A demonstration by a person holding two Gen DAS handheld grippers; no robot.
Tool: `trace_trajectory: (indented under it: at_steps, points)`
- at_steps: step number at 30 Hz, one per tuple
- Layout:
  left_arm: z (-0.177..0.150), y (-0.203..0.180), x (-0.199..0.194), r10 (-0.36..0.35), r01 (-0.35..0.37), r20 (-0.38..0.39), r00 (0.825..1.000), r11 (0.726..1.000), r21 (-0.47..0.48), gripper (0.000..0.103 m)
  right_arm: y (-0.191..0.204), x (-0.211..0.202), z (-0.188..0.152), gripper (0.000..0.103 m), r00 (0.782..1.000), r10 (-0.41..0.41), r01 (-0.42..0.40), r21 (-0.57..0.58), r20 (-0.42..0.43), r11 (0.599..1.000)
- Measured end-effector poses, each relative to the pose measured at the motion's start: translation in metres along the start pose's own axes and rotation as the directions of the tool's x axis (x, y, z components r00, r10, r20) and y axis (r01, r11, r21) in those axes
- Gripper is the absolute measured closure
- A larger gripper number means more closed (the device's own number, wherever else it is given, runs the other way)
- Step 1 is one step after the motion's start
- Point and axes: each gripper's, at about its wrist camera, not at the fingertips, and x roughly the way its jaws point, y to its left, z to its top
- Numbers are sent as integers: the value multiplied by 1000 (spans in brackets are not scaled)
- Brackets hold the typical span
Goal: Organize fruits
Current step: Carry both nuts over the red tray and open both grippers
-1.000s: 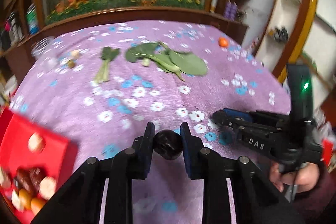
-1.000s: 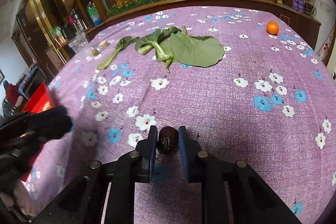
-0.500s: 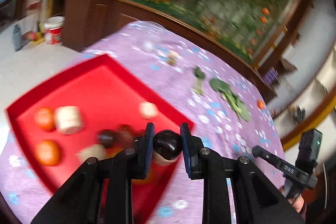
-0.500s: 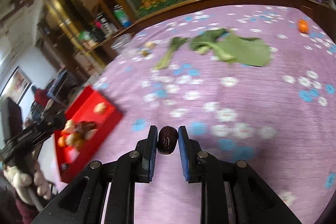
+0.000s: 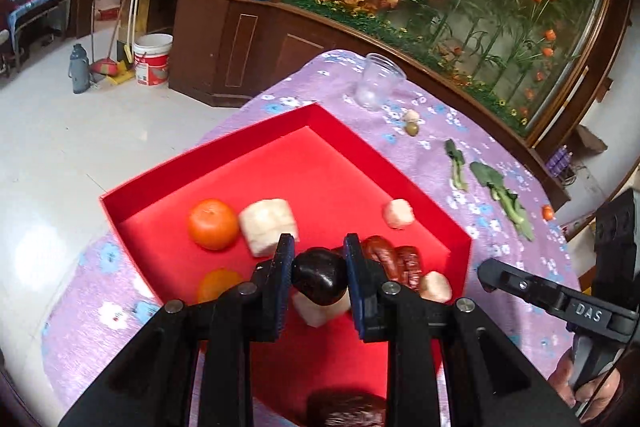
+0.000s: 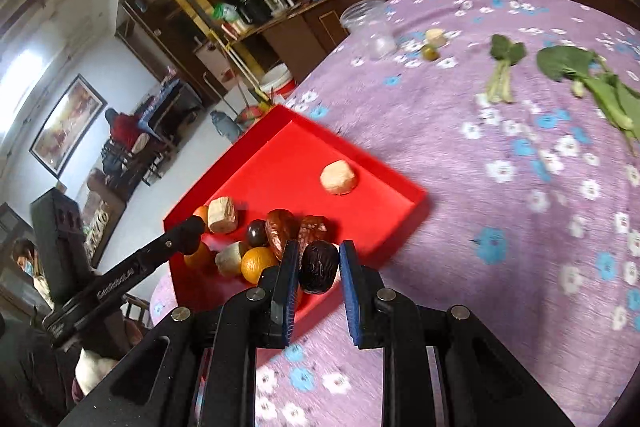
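My left gripper (image 5: 319, 259) is shut on a glossy dark plum (image 5: 320, 277) and holds it above the red tray (image 5: 224, 155). The tray holds an orange (image 5: 213, 224), white chunks (image 5: 269, 225), red dates (image 5: 394, 261) and other fruit. My right gripper (image 6: 319, 267) is shut on a wrinkled dark date (image 6: 318, 267) over the near corner of the red tray (image 6: 416, 193). The right gripper also shows at the right of the left wrist view (image 5: 486, 273). The left gripper's fingers (image 6: 188, 233) reach over the tray's fruit pile in the right wrist view.
The tray sits at the edge of a purple flowered tablecloth (image 6: 520, 227). Farther along lie leafy greens (image 6: 588, 83), a clear plastic cup (image 6: 370, 27), a small green fruit (image 6: 431, 51), and a small orange (image 5: 548, 213) at the far edge. The floor drops off beyond the tray.
Both grippers have swung left from the table's middle to the red tray, each still holding its fruit. The left one now hangs over the tray's inside, the right one at its corner.
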Motion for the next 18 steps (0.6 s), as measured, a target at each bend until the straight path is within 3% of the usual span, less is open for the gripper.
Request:
trace_trajectory:
  at_steps: [10, 12, 13, 14, 17, 18]
  points:
    - [-3, 7, 6, 13, -13, -7, 1000, 1000, -1, 78, -2, 29, 13, 80, 995, -103, 103, -8, 4, 995]
    - [-3, 9, 8, 5, -5, -13, 1000, 1000, -13, 74, -2, 30, 15, 80, 993, -115, 115, -5, 18, 993]
    - [-4, 11, 8, -1, 0, -15, 1000, 1000, -19, 65, -3, 31, 16, 80, 993, -112, 112, 4, 20, 994]
    - [-4, 12, 7, -2, 2, -10, 1000, 1000, -25, 53, -4, 33, 17, 77, 994, -107, 107, 13, 20, 994]
    - [-4, 13, 1, -6, 6, 7, 1000, 1000, -30, 46, -6, 34, 17, 52, 995, -99, 98, 34, 32, 995]
    - [-4, 13, 0, -6, 7, 8, 1000, 1000, -30, 45, -6, 33, 16, 50, 994, -102, 100, 37, 39, 994]
